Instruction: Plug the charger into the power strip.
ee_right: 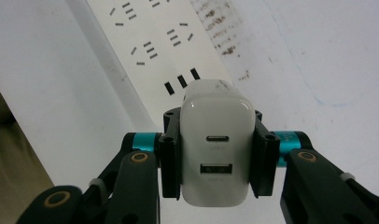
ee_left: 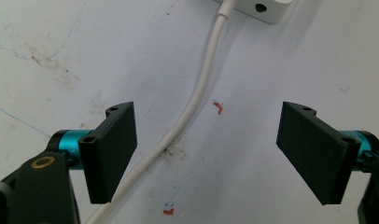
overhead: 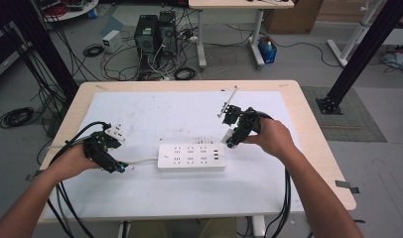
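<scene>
I am working over the desk, where the white power strip is lying near the middle, a little toward the near edge, its cable running off toward the left edge. My left gripper is hovering just above that cable, jaws standing wide apart with the cable passing between them untouched, so it is holding nothing. My right gripper is clamping a white charger by its two sides, above the strip's right end, toward the desk's right edge. The charger is lifted clear, its ports facing the camera, and the strip's sockets are lying just beyond it. I am judging the pick-up done; plugging the charger into the strip is remaining.
</scene>
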